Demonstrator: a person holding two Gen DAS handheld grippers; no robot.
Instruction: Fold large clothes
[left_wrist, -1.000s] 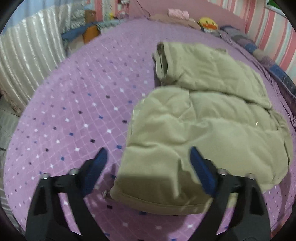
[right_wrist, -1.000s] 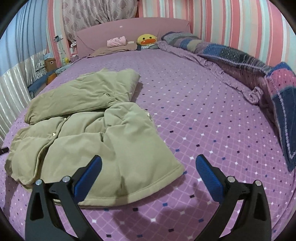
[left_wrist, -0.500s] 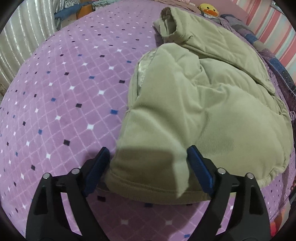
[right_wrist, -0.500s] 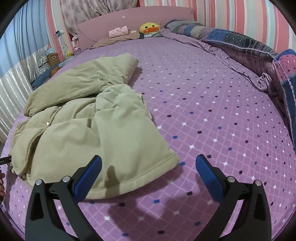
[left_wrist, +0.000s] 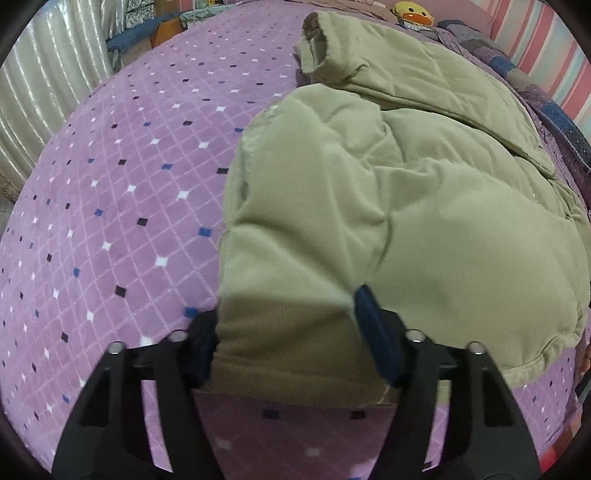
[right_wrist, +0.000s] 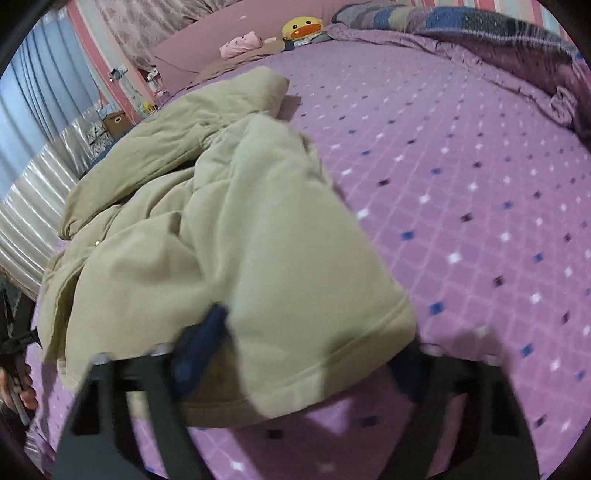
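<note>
Here, we are spreading both jaws around the hem of the khaki padded jacket (left_wrist: 406, 192) lying on the purple bed (left_wrist: 110, 206); the left hand-held gripper (left_wrist: 288, 332) and right hand-held gripper (right_wrist: 314, 343) are each straddling a corner, not yet clamping. A duck plush (right_wrist: 302, 26) is sitting by the headboard.

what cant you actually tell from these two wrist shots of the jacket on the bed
- Left wrist view: the left gripper straddles the jacket hem; fabric covers the left fingertip, so the pinch is unclear.
- Right wrist view: the right gripper and hem are motion-blurred; the right finger sits behind cloth.
- Right wrist view: the hand is cut off by the left edge.
- Both views: the jacket underside is hidden against the bedspread.
</note>
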